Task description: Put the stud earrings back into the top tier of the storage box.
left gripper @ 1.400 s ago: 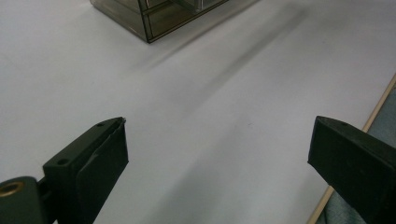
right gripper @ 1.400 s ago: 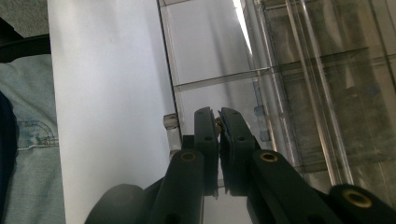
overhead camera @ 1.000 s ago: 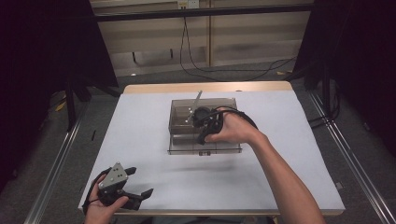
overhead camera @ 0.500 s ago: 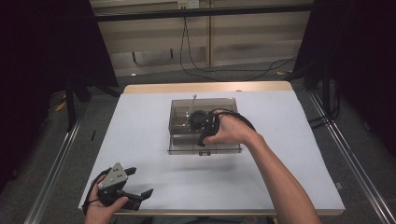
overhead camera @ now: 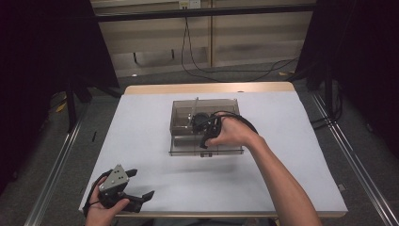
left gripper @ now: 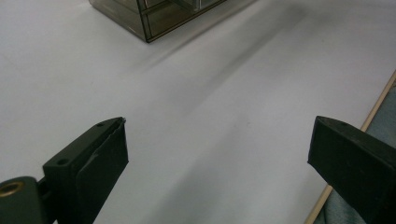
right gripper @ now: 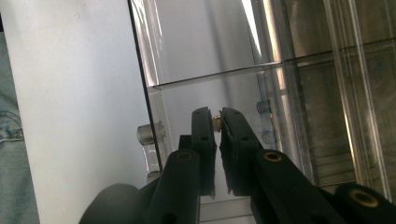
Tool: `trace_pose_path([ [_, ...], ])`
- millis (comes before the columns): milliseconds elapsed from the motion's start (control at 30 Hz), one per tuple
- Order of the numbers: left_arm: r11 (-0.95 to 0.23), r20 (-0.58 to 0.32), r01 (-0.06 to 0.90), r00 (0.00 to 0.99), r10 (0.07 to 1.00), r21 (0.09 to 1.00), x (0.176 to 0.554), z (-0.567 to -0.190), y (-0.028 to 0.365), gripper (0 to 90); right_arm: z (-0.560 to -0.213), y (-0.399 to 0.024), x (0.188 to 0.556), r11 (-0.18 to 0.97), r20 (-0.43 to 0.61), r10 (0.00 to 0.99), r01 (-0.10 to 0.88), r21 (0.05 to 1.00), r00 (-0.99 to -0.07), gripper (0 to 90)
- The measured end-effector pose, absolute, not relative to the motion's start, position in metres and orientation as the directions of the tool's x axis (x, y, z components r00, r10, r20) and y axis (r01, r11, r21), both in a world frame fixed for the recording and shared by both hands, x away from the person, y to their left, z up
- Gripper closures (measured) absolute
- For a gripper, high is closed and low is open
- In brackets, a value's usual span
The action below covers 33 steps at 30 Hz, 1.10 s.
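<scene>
A clear smoky acrylic box (overhead camera: 205,126) with inner compartments sits at the middle of the white table (overhead camera: 291,155). The person's right hand (overhead camera: 234,133) reaches over the box's near edge, holding the right tongs (overhead camera: 205,136) down inside it. In the right gripper view, these tongs (right gripper: 218,122) are nearly pressed together, pinching a small brass knob (right gripper: 216,121) beside the box's transparent wall. Well away from the box, at the table's near left corner, the left hand (overhead camera: 104,207) holds the left tongs (overhead camera: 141,186), spread wide over bare table, gripping nothing.
</scene>
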<state>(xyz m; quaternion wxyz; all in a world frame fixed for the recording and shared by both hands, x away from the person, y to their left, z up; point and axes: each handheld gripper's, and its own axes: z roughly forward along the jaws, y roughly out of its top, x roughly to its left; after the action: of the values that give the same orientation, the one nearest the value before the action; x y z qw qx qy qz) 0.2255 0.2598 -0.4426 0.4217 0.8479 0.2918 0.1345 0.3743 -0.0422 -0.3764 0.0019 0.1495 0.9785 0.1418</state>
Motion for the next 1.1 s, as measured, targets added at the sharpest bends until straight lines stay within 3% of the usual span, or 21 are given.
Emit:
trace_pose_path([
  [433,-0.479,-0.012,0.375,0.797,0.604,0.794,0.225,-0.443,0.258,4.9,-0.363,-0.058,0.367,0.872,0.034,0.328,0.317,0.374,-0.944,81.4],
  [1100,-0.470,-0.025,0.386,0.793,0.609,0.794,0.227,-0.444,0.255,5.2,-0.369,-0.117,0.352,0.698,0.094,0.445,0.411,0.587,-0.891,78.4],
])
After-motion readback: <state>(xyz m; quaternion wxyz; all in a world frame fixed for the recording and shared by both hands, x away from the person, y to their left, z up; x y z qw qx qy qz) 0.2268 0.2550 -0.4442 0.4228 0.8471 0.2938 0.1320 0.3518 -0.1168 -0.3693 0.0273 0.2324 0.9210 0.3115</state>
